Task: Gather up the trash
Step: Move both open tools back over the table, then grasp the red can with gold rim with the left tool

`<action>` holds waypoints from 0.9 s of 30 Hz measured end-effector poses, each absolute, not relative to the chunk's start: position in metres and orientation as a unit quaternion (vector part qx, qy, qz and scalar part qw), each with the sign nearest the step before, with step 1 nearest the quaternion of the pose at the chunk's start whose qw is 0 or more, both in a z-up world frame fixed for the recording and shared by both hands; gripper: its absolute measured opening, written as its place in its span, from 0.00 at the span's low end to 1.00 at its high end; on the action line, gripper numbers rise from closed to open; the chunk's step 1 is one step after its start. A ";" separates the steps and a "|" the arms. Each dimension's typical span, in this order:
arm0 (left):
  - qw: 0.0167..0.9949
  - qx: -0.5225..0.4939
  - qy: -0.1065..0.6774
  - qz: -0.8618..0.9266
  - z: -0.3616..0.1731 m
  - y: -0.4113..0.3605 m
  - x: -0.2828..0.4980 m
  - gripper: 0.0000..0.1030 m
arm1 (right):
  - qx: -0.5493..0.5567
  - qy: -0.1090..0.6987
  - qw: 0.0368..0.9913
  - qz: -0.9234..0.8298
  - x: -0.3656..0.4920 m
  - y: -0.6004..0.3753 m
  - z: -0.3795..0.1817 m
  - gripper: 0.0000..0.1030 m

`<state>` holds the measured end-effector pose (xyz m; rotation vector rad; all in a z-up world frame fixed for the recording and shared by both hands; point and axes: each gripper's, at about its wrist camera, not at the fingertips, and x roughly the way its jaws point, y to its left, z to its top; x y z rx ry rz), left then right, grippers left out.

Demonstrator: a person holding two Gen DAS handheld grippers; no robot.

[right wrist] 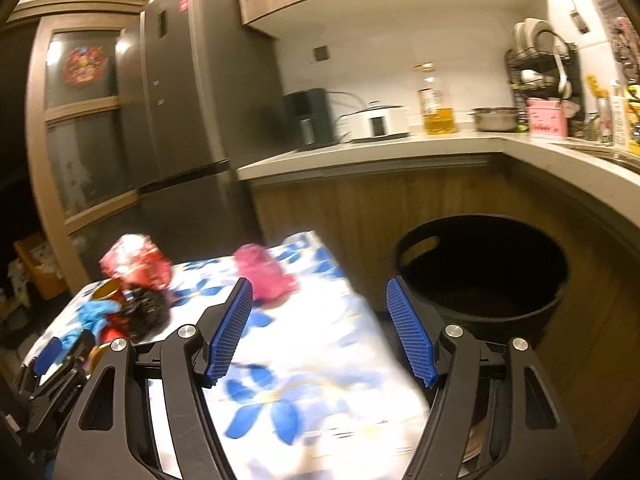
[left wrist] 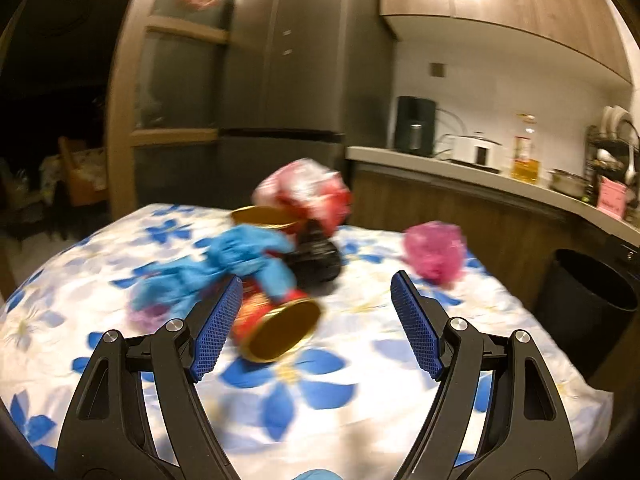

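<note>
Trash lies on a table with a blue-flowered cloth (left wrist: 340, 360): a crumpled blue wrapper (left wrist: 224, 268), a red can with a gold end (left wrist: 276, 320) on its side, a second gold-rimmed can (left wrist: 264, 218), a black wad (left wrist: 316, 256), a red-white crumpled bag (left wrist: 308, 192) and a pink wad (left wrist: 434, 252). My left gripper (left wrist: 316, 288) is open and empty, just short of the lying can. My right gripper (right wrist: 320, 292) is open and empty over the table's right edge, near the pink wad (right wrist: 262, 272). A black bin (right wrist: 480, 276) stands on the floor to the right.
A kitchen counter (right wrist: 400, 148) with appliances, an oil bottle (right wrist: 436, 100) and a pot runs behind the table and bin. A dark fridge (right wrist: 192, 100) stands behind the table. The left gripper shows at the lower left of the right wrist view (right wrist: 60, 352).
</note>
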<state>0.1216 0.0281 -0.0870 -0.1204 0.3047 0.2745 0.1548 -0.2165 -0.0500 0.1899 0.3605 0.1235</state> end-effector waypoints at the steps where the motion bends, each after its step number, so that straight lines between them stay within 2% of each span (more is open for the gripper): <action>1: 0.976 -0.061 0.154 0.145 -0.089 0.035 0.120 0.73 | 0.092 0.182 0.976 0.073 0.155 -0.206 -0.051 0.67; 5: 0.971 -0.055 0.175 0.156 -0.098 0.049 0.122 0.73 | 0.081 0.190 0.972 0.107 0.153 -0.174 -0.053 0.67; 9: 0.964 -0.062 0.204 0.158 -0.104 0.059 0.133 0.63 | 0.078 0.192 0.970 0.125 0.153 -0.157 -0.052 0.67; 14: 0.953 -0.070 0.247 0.159 -0.117 0.066 0.149 0.40 | 0.073 0.197 0.967 0.145 0.154 -0.137 -0.051 0.67; 16: 0.947 -0.087 0.264 0.162 -0.123 0.074 0.154 0.23 | 0.067 0.198 0.966 0.153 0.155 -0.128 -0.051 0.67; 17: 0.944 -0.097 0.270 0.160 -0.125 0.078 0.155 0.20 | 0.065 0.199 0.965 0.157 0.155 -0.124 -0.051 0.67; 19: 0.942 -0.113 0.275 0.155 -0.128 0.083 0.155 0.06 | 0.059 0.202 0.964 0.164 0.156 -0.117 -0.052 0.67; 20: 0.941 -0.122 0.276 0.150 -0.128 0.086 0.154 0.02 | 0.057 0.203 0.963 0.167 0.157 -0.113 -0.053 0.67; 27: 0.950 -0.131 0.267 0.095 -0.120 0.087 0.130 0.02 | 0.043 0.216 0.957 0.190 0.161 -0.089 -0.060 0.67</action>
